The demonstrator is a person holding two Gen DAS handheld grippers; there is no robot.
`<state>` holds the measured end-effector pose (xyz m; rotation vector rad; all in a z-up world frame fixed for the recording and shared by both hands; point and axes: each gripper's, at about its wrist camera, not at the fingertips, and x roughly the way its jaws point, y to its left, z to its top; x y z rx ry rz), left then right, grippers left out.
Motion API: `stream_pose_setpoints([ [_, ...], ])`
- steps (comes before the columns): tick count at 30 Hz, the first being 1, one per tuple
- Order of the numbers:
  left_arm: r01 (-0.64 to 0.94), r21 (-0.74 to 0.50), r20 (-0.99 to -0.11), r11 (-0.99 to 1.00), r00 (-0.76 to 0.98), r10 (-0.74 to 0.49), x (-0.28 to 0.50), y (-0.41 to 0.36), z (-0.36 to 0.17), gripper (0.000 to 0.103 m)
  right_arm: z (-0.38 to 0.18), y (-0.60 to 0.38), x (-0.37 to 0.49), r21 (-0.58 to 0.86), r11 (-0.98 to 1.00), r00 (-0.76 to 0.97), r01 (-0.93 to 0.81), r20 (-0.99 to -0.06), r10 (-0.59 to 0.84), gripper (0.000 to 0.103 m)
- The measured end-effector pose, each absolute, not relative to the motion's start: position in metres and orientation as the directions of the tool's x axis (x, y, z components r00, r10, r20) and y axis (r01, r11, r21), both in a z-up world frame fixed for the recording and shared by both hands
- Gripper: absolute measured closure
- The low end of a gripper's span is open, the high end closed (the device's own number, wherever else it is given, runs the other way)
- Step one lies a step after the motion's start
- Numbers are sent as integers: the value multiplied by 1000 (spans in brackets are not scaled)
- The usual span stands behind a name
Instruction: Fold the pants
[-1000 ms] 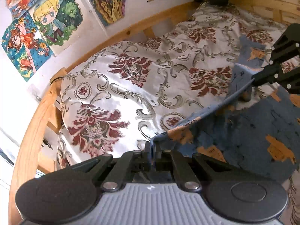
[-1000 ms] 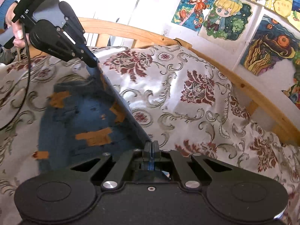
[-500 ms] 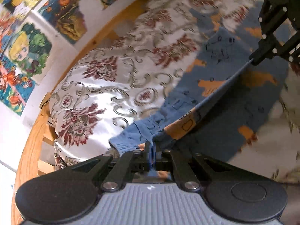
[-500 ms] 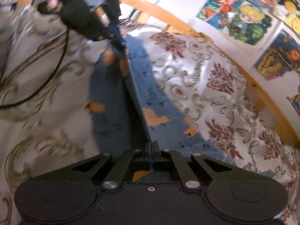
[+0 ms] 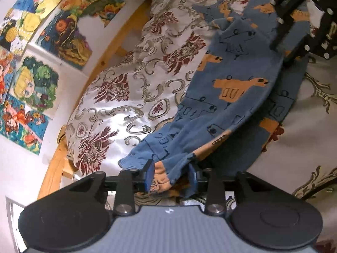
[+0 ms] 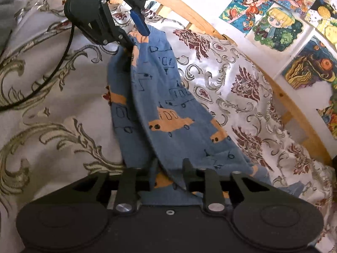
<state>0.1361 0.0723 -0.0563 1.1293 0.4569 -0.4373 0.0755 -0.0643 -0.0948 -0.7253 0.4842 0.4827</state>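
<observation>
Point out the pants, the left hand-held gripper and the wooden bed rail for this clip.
pants (image 5: 229,97): left wrist view, on the orange car print.
left hand-held gripper (image 5: 171,176): left wrist view, between its fingertips.
wooden bed rail (image 6: 294,103): right wrist view, on the top rail.

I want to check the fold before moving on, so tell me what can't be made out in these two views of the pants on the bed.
- Left wrist view: the right gripper is cut off by the top right edge, so its fingertips can't be judged there.
- Left wrist view: the pants run under the left gripper, whose body hides that end.
- Right wrist view: the right gripper body covers the near end of the pants.
- Both views: the lower layer is covered by the top layer.
</observation>
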Motion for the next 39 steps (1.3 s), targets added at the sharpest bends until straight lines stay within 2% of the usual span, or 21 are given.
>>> stream_pose_setpoints([
  [3, 560, 746, -563, 361, 820, -107, 136, 70, -58, 64, -97, -66, 73, -526, 635, 790, -565, -567, 233, 69],
  [5, 575, 735, -577, 359, 809, -114, 136, 69, -59, 72, -100, -66, 71, -541, 621, 790, -568, -569, 227, 69],
  [6, 581, 730, -583, 359, 804, -116, 136, 69, -60, 81, -101, -66, 70, -546, 616, 791, -568, -569, 225, 70],
  [7, 591, 723, -594, 357, 796, -115, 137, 68, -61, 84, -102, -65, 71, -548, 613, 790, -569, -571, 223, 71],
  [8, 599, 717, -602, 357, 790, -116, 137, 69, -63, 87, -103, -64, 72, -551, 610, 790, -569, -572, 221, 74],
  [10, 607, 708, -612, 360, 782, -116, 137, 70, -64, 92, -104, -63, 75, -557, 605, 792, -569, -570, 221, 88],
  [11, 608, 705, -614, 365, 781, -115, 138, 70, -65, 93, -105, -62, 76, -560, 603, 793, -569, -569, 219, 99],
  [13, 605, 703, -613, 375, 782, -112, 138, 72, -64, 97, -104, -61, 77, -568, 603, 800, -559, -561, 214, 102],
  [20, 606, 708, -610, 362, 784, -120, 137, 76, -67, 98, -87, -56, 56, -599, 575, 806, -557, -558, 198, 103],
  [31, 684, 659, -689, 312, 716, -115, 143, 83, -77, 98, -104, -42, 44, -560, 559, 751, -611, -633, 187, 103],
  [39, 703, 643, -715, 303, 693, -91, 145, 80, -78, 97, -106, -42, 43, -534, 575, 737, -619, -648, 191, 102],
])
